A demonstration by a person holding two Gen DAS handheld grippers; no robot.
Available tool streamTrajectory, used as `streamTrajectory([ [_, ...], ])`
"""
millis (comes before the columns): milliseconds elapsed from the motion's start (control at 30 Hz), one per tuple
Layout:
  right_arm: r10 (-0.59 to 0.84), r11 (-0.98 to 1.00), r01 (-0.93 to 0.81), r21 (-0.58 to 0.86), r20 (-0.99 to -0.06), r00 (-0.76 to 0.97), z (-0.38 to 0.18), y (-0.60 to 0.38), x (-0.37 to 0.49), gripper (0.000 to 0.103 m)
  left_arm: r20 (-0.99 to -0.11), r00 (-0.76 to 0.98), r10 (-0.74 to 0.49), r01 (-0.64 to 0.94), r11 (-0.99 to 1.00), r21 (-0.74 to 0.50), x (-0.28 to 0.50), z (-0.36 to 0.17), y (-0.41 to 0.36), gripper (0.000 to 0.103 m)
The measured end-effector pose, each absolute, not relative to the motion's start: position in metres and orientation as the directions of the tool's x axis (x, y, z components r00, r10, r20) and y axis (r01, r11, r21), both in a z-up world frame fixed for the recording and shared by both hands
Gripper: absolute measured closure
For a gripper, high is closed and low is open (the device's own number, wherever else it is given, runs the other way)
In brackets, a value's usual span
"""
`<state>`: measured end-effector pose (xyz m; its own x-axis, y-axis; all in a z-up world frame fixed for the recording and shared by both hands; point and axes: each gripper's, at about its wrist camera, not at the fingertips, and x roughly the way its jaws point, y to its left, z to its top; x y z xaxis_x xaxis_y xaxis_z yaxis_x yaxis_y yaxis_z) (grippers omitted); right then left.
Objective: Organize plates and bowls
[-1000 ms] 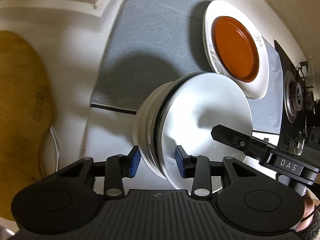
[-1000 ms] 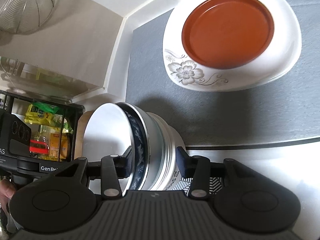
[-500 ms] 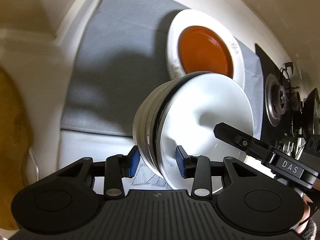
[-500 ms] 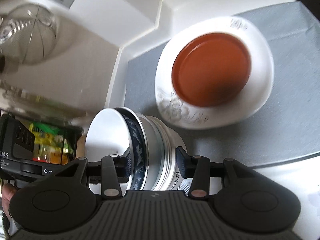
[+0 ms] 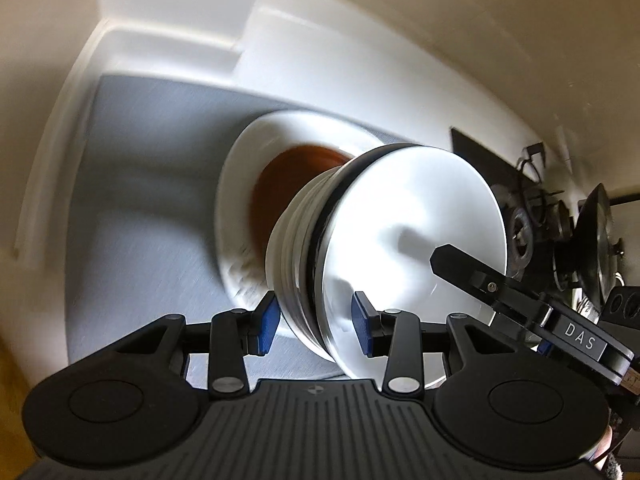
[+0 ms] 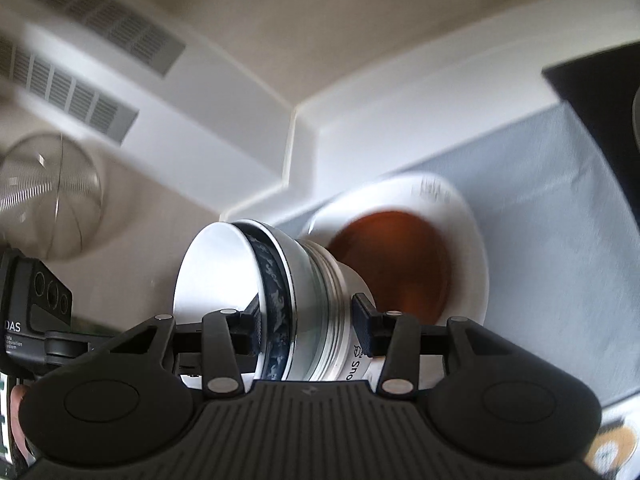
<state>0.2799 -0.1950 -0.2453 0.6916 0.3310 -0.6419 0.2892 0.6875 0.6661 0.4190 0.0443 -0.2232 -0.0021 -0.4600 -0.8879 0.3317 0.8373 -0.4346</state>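
The stack of bowls hangs tipped on its side, pinched between both grippers: the left gripper and right gripper each clamp opposite rims. Beyond and below it lies the white plate holding a brown dish, on the desk's grey mat.

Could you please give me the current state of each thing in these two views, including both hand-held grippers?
Stack of bowls: nested, tipped on its side, held off the counter by both grippers.
Left hand-held gripper: shut on the stack's rim.
Right hand-held gripper: shut on the stack from the opposite side.
White plate: flat on the grey mat.
Brown plate: resting inside the white plate, empty.
Wire strainer: by the wall, blurred.
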Motion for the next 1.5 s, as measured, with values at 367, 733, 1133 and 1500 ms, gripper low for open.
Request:
streamTrajectory([
  [367, 0.324, 0.669, 0.298, 0.681, -0.628, 0.708, -0.275, -0.226, 0.308, 0.053, -0.882, 0.039, -0.470, 0.317, 0.843, -0.435, 0.451, -0.253, 0.020, 0.061],
  [733, 0.336, 0.669, 0.287, 0.686, -0.623, 0.706, -0.305, -0.219, 0.317, 0.053, -0.884, 0.067, -0.463, 0.324, 0.848, -0.419, 0.462, -0.280, 0.019, 0.061],
  [1133, 0.281, 0.688, 0.328, 0.648, -0.654, 0.702, -0.315, -0.217, 0.290, 0.052, -0.837, 0.166, -0.521, 0.441, 0.799, -0.410, 0.434, -0.278, 0.019, 0.042],
  [1500, -0.063, 0.863, 0.370, 0.344, -0.654, 0.754, -0.175, -0.154, 0.198, 0.005, -0.699, 0.567, -0.436, 0.465, 0.870, -0.164, 0.307, -0.110, 0.047, 0.000],
])
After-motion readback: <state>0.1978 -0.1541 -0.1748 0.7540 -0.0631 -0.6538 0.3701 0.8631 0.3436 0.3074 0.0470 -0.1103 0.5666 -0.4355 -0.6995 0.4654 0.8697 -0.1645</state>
